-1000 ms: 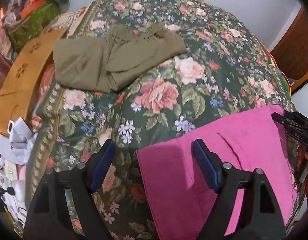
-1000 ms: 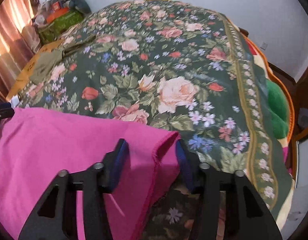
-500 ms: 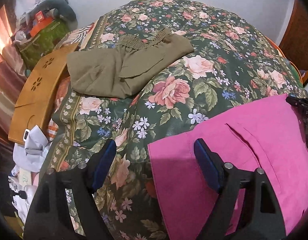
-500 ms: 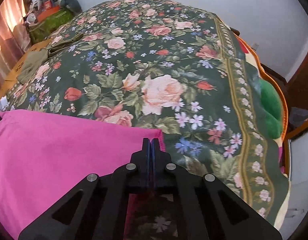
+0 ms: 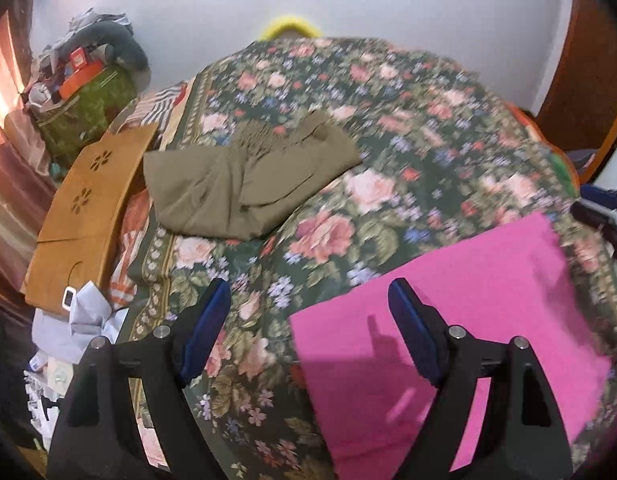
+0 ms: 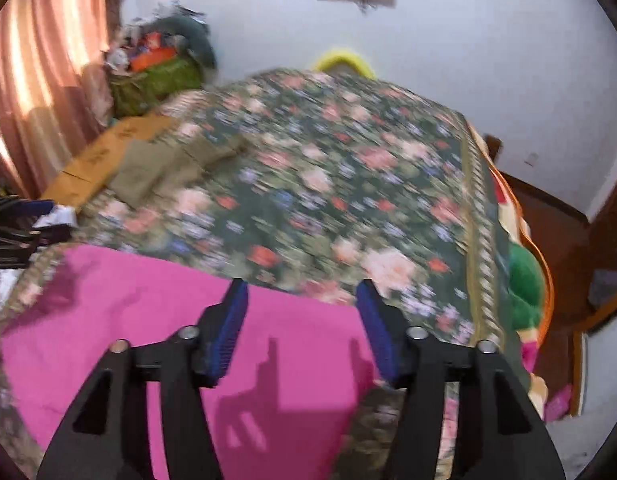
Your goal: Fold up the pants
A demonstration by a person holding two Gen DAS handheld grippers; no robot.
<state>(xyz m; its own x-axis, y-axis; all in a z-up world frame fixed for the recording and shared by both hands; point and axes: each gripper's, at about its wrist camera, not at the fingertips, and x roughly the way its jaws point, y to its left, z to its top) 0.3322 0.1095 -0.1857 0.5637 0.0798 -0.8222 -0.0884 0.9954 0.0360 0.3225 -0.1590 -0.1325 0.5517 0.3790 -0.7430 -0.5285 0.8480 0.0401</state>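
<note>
Folded pink pants (image 5: pixel 460 320) lie flat on the floral bedspread (image 5: pixel 388 152) near its front edge; they also show in the right wrist view (image 6: pixel 148 320). My left gripper (image 5: pixel 308 316) is open and empty, raised above the pants' left edge. My right gripper (image 6: pixel 302 308) is open and empty, raised above the pants' right part. Folded olive pants (image 5: pixel 244 180) lie farther back on the left; in the right wrist view they (image 6: pixel 168 164) look blurred.
A wooden board (image 5: pixel 84 208) lies along the bed's left side, with white paper and clutter (image 5: pixel 80 320) below it. A green bag piled with things (image 5: pixel 88 96) stands at the back left. A green cushion (image 6: pixel 526 288) sits by the bed's right edge. Curtains (image 6: pixel 40 80) hang on the left.
My right gripper was shut on the pink pants' corner half a second ago and has opened and lifted. Both grippers have risen and pulled back; the pink pants lie flat.
</note>
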